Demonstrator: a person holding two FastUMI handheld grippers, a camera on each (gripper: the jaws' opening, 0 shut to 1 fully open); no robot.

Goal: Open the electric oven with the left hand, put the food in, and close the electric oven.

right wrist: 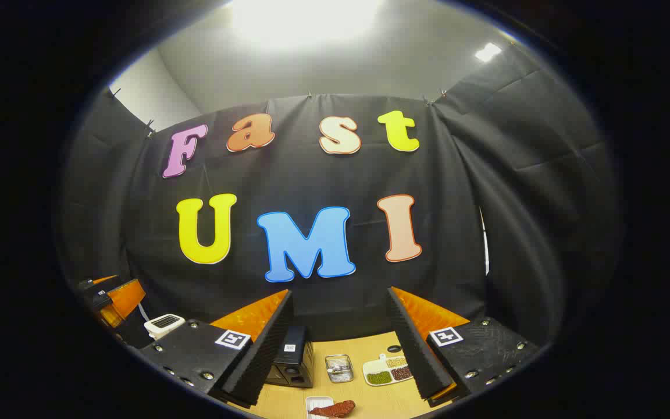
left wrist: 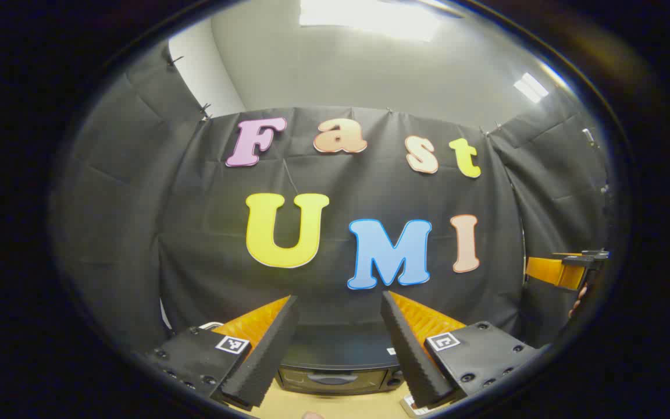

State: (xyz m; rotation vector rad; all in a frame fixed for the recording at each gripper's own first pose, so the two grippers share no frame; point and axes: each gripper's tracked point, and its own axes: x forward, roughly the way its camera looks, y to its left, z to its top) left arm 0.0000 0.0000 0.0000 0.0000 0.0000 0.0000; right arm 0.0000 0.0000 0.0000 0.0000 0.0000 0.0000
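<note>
Left gripper view: the left gripper [left wrist: 339, 349] hangs above a tan table [left wrist: 335, 404], its jaws spread wide with nothing between them. Straight ahead, framed by the two fingers, stands the oven [left wrist: 338, 364] — dark, its door shut, a handle across the front — at the far side of the table, against the black cloth wall [left wrist: 125, 233]. Above the cloth runs a pale ceiling with bright light panels [left wrist: 370, 14]. At the far right edge the right gripper [left wrist: 567, 269] shows, side on, with fingertips of the hand [left wrist: 578, 299] that holds it; whether its jaws are apart cannot be told from here.

Right gripper view: the right gripper [right wrist: 341, 346] is likewise wide open and holds nothing. Here the table [right wrist: 370, 349] shows more. The oven [right wrist: 294, 364] sits left of centre, seen at an angle. Right of it lies a small metal tray [right wrist: 339, 368], then a white divided dish [right wrist: 389, 370] with green, yellow and brown fillings. Nearer, at the bottom edge, the food [right wrist: 335, 408] — a reddish-brown piece — lies partly on a white plate [right wrist: 317, 401]. Far left, a white appliance [right wrist: 163, 325] stands by the cloth, and the left gripper [right wrist: 115, 299] juts in at the edge.
</note>
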